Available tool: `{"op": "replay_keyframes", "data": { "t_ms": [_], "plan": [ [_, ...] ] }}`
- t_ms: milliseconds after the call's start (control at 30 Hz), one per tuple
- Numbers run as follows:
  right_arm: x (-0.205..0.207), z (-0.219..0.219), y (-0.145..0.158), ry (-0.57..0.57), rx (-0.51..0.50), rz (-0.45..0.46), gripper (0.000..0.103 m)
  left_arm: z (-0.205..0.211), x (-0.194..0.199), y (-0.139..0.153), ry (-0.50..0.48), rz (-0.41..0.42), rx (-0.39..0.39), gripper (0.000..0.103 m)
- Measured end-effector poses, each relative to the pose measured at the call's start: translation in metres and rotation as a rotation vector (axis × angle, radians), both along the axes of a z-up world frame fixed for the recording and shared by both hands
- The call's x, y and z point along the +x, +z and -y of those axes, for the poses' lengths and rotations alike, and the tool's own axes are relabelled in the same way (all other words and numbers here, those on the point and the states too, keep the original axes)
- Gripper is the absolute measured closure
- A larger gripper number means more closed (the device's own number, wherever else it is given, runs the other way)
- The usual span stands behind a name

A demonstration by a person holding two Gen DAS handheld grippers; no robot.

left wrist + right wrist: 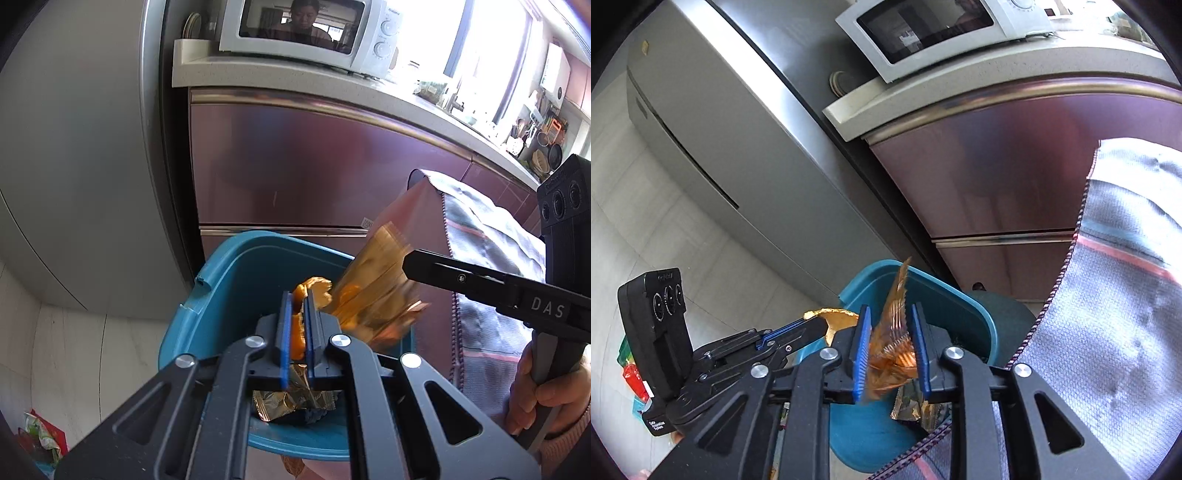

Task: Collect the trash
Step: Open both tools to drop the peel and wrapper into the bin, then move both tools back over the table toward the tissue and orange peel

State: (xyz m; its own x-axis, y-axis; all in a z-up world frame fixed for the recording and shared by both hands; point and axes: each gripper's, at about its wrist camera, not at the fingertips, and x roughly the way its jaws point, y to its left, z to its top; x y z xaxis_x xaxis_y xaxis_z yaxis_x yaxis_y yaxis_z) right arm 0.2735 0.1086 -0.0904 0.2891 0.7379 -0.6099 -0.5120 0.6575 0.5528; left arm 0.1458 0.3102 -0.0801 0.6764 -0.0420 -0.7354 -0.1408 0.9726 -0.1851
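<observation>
A teal bin stands on the floor below both grippers; it also shows in the right wrist view. A crumpled foil wrapper lies inside it. My left gripper is shut on an orange peel above the bin. My right gripper has its jaws apart, with a clear amber wrapper between the pads; the wrapper is blurred in the left wrist view and hangs over the bin. Whether the pads still touch it I cannot tell.
A maroon cabinet stands behind the bin, with a microwave on the counter above. A grey fridge is at the left. A striped cloth hangs at the right. Coloured packets lie on the floor at the left.
</observation>
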Motion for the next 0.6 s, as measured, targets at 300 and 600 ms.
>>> {"op": "replay_keyframes", "data": {
  "t_ms": [300,600],
  "plan": [
    [-0.008,0.018,-0.004,-0.027,0.010,0.006,0.069,0.005,0.008,-0.016,0.007,-0.037,0.007,0.087],
    [-0.034,0.047,0.015,-0.017,0.038,0.078,0.068,0.026,-0.014,0.010,-0.057,0.055,-0.009,0.087]
  ]
}}
